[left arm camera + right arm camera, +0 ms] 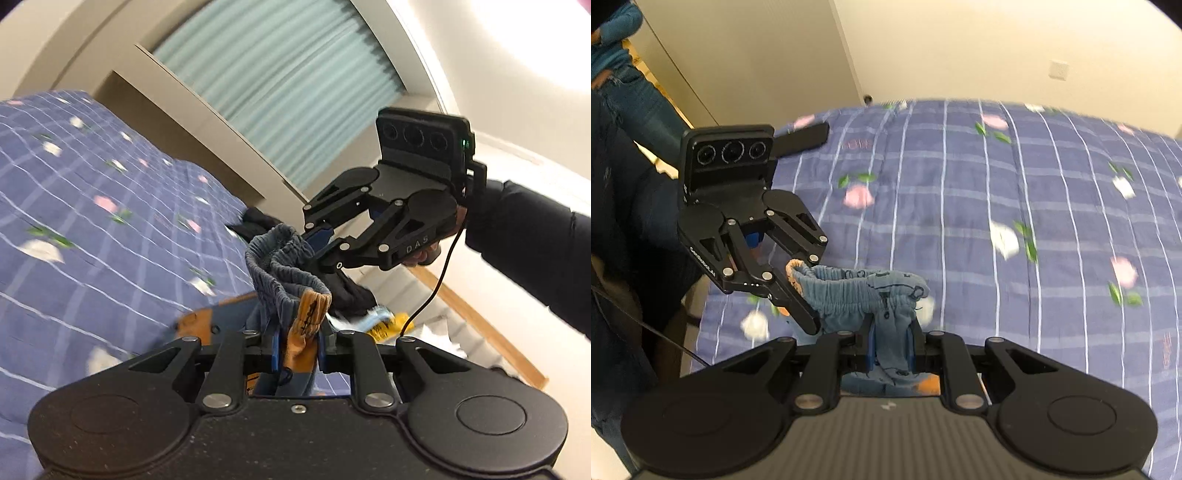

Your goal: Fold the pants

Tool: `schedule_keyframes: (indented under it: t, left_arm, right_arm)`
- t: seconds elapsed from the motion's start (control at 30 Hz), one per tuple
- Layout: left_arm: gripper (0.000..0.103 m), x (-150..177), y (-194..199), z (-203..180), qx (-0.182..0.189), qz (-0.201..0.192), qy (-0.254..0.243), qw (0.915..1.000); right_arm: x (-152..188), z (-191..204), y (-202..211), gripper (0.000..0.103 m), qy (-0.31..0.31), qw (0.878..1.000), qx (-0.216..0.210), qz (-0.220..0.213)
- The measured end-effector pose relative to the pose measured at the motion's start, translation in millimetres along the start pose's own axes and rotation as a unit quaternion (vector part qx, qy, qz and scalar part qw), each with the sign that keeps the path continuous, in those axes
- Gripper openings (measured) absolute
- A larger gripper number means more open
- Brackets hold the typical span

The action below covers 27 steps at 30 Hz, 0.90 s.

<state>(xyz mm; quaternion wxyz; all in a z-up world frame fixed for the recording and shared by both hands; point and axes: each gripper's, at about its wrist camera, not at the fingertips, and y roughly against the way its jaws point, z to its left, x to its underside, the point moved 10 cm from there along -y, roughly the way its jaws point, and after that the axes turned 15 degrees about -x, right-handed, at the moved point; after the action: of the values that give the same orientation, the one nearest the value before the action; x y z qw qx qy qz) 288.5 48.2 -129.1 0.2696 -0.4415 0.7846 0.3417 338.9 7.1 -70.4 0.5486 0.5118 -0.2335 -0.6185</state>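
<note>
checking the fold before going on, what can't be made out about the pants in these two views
- Pant legs: both views show only the gathered waistband of the pants; the rest hangs below, hidden by the body of the filming hand-held gripper.
- Pants' print: small and blurred in the right wrist view, unreadable.
- Clutter past the bed edge, left wrist view: dark and yellow items blurred, partly hidden by the right hand-held gripper.
- Left hand-held gripper, right wrist view: its pads are hidden by the cloth.

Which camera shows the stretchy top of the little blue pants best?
The right wrist view: the waistband stretches sideways, whole, between the left gripper and the right gripper. The left wrist view shows it bunched and end-on.
</note>
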Motion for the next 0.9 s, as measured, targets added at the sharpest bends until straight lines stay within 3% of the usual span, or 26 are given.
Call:
schedule_keyframes:
  t: [0.23, 0.47, 0.7, 0.77, 0.83, 0.9]
  left_arm:
    - [0.020, 40, -44, -51, -0.003, 0.022, -0.020, 0.9995]
    - [0.021, 73, -79, -66, -0.039, 0.044, -0.048, 0.9971]
    - [0.024, 106, -93, -67, -0.094, 0.072, -0.127, 0.9848]
    - [0.028, 112, -94, -71, -0.096, 0.075, -0.143, 0.9823]
    - [0.034, 119, -94, -77, -0.088, 0.076, -0.158, 0.9806]
    - [0.042, 122, -96, -83, -0.079, 0.077, -0.169, 0.9794]
  right_arm:
    - [67, 8, 9, 0.018, -0.037, 0.999, 0.024, 0.013]
    - [117, 4, 4, 0.019, -0.039, 0.998, 0.042, 0.021]
    - [155, -12, -27, 0.020, -0.033, 0.998, 0.041, 0.020]
    - [164, -15, -35, 0.026, -0.034, 0.999, 0.037, 0.018]
    - [175, -16, -39, 0.045, -0.038, 0.998, 0.039, 0.022]
    - [188, -15, -38, 0.048, -0.047, 0.998, 0.036, 0.022]
